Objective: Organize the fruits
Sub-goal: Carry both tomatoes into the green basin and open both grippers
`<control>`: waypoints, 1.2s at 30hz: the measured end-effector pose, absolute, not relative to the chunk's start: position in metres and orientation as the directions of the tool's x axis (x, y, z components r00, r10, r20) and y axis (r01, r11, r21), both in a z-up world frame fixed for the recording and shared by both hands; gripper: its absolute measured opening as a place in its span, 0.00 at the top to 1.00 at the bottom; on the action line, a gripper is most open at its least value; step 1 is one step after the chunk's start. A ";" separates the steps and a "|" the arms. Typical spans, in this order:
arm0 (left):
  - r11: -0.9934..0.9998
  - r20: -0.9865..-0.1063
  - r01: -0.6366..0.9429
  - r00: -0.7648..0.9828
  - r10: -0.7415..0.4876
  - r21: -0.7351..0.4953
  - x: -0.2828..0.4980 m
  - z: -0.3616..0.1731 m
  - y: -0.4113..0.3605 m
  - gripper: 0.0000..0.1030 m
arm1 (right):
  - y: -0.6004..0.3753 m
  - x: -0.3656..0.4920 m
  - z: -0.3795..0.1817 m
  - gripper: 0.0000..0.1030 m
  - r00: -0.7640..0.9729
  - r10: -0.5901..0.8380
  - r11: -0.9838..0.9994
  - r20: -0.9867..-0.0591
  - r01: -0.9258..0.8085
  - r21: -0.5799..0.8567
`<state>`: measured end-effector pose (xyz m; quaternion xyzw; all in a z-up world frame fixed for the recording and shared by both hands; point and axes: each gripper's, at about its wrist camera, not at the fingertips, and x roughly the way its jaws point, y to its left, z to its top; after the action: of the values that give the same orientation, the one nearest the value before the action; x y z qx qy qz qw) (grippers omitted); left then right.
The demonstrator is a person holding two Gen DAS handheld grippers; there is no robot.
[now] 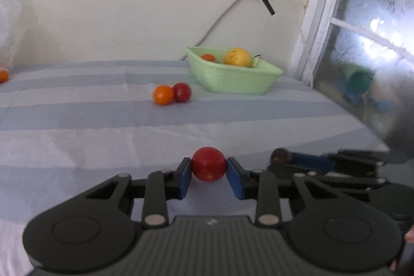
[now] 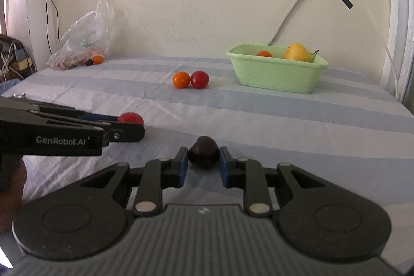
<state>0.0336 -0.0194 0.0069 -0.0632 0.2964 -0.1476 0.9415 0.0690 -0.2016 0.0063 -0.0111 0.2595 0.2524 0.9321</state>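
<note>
A striped tabletop (image 2: pixel 258 115) is carrying a green basket (image 2: pixel 274 76) near the wall, which is holding a yellow fruit (image 2: pixel 297 52) and a small orange one (image 2: pixel 264 54). An orange fruit (image 2: pixel 181 79) is touching a red fruit (image 2: pixel 199 79) mid-cloth. The left tongs (image 1: pixel 209 166) are clenching a red tomato (image 1: pixel 208 163); just beside them, the right tongs (image 2: pixel 202 154) are gripping a dark fruit (image 2: pixel 203 151).

Bare cloth (image 2: pixel 258 115) ahead to basket (image 2: pixel 274 74); orange fruit (image 2: pixel 181 79) and red fruit (image 2: pixel 199 79) sit left of that path
</note>
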 end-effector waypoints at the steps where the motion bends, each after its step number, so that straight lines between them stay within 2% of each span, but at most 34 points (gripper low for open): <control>1: 0.943 -0.533 0.253 0.779 -0.330 -0.214 0.039 0.014 -0.021 0.71 | -0.206 0.073 0.008 0.73 0.730 0.478 0.868 -0.488 -0.476 0.140; 5: 0.926 -0.487 0.313 0.788 -0.377 -0.211 0.067 0.049 -0.031 0.71 | -0.229 0.099 0.033 0.73 0.745 0.497 0.866 -0.445 -0.456 0.205; 11: 0.901 -0.440 0.373 0.786 -0.434 -0.222 0.142 0.087 -0.058 0.71 | -0.246 0.149 0.074 0.73 0.839 0.423 0.902 -0.342 -0.427 0.068; 16: 0.896 -0.516 0.347 0.732 -0.444 -0.277 0.206 0.066 -0.076 0.71 | -0.248 0.201 0.060 0.73 0.845 0.382 0.921 -0.373 -0.381 0.079; 21: 0.878 -0.548 0.329 0.688 -0.476 -0.349 0.241 0.045 -0.078 0.71 | -0.243 0.231 0.042 0.72 0.822 0.387 0.918 -0.417 -0.385 0.095; 26: 0.886 -0.578 0.319 0.673 -0.461 -0.335 0.255 0.033 -0.083 0.70 | -0.235 0.237 0.037 0.71 0.825 0.381 0.916 -0.417 -0.398 0.048; 33: 0.874 -0.572 0.315 0.664 -0.481 -0.369 0.253 0.039 -0.074 0.70 | -0.236 0.238 0.036 0.67 0.829 0.382 0.916 -0.409 -0.399 0.047; 36: 0.855 -0.531 0.311 0.680 -0.506 -0.415 0.243 0.053 -0.059 0.70 | -0.238 0.236 0.040 0.67 0.833 0.381 0.918 -0.402 -0.394 0.053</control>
<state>0.2435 -0.0591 0.0529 -0.1471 0.3302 -0.2257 0.9047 0.2356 -0.2376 0.0399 -0.0158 0.2064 0.2024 0.9572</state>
